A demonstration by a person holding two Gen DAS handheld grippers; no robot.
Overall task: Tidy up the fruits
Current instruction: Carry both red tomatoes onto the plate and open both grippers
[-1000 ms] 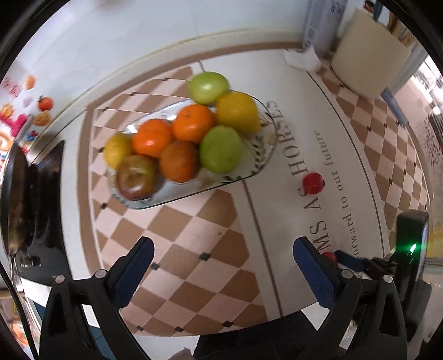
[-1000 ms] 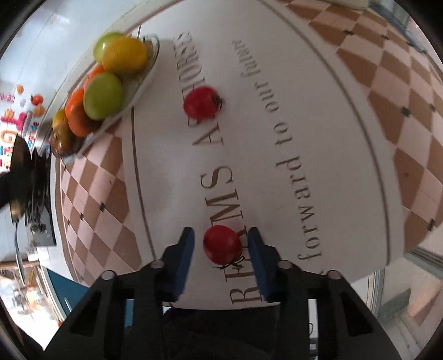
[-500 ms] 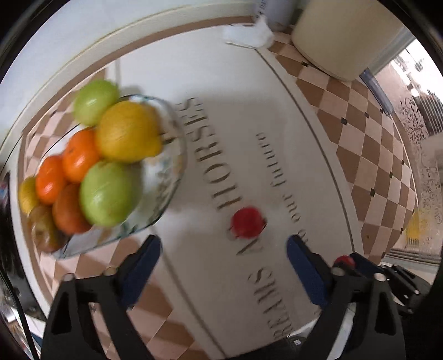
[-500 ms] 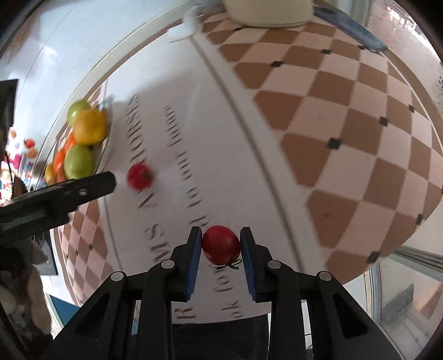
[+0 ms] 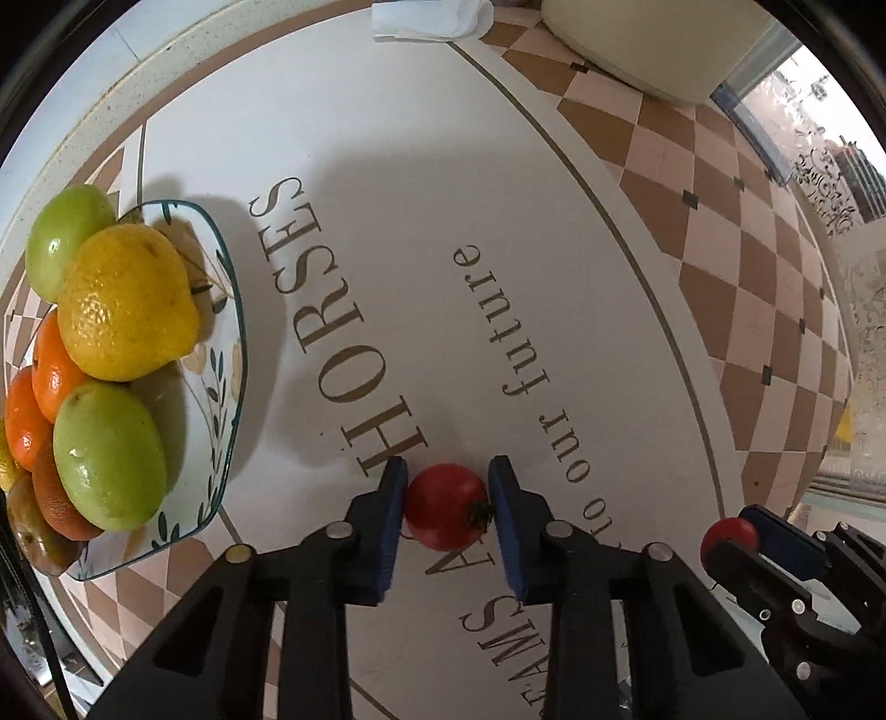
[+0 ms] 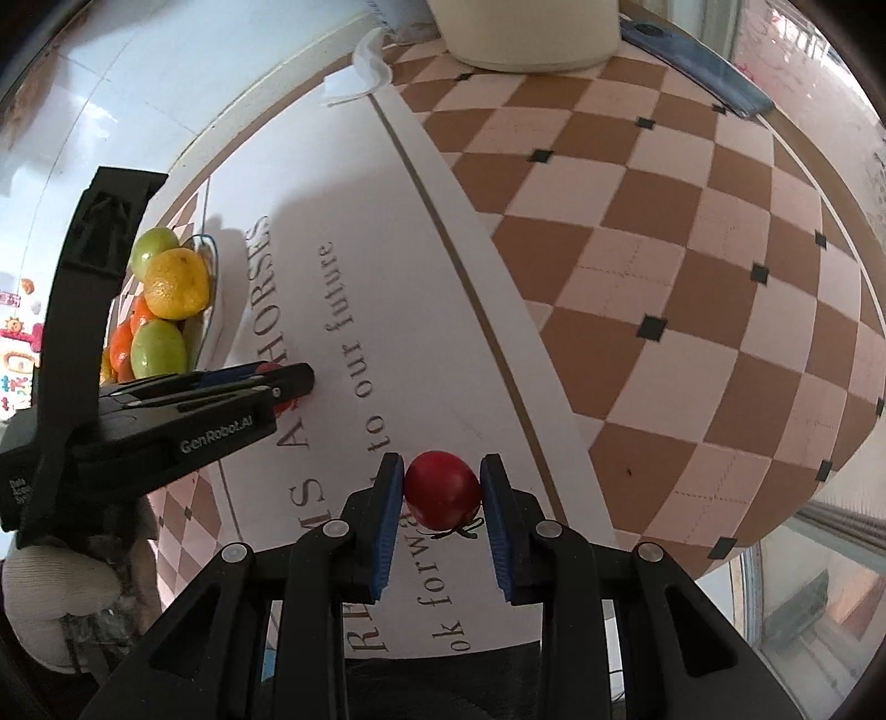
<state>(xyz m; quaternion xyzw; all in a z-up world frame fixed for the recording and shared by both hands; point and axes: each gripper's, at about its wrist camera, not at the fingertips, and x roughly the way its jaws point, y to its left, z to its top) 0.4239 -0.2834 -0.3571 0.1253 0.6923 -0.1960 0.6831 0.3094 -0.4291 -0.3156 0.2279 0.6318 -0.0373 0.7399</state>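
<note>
A small red tomato [image 5: 446, 512] lies on the white lettered table mat, and my left gripper [image 5: 447, 507] is shut on it, both blue pads pressing its sides. My right gripper [image 6: 442, 493] is shut on a second red tomato [image 6: 442, 488], held above the mat. That second tomato [image 5: 728, 536] also shows at the lower right of the left wrist view. A glass fruit plate [image 5: 230, 354] at the left holds a lemon [image 5: 124, 302], green fruits and oranges. In the right wrist view the left gripper [image 6: 279, 382] reaches in from the left over its tomato.
A cream round container [image 6: 526, 33] stands at the far edge of the table, with a crumpled white tissue [image 6: 365, 66] beside it. The checkered brown and pink cloth [image 6: 692, 277] covers the right side. A gloved hand [image 6: 50, 598] holds the left gripper.
My left gripper swung from above the fruit plate down to the loose tomato and shut on it. The right gripper lifted its tomato off the mat and shifted right.
</note>
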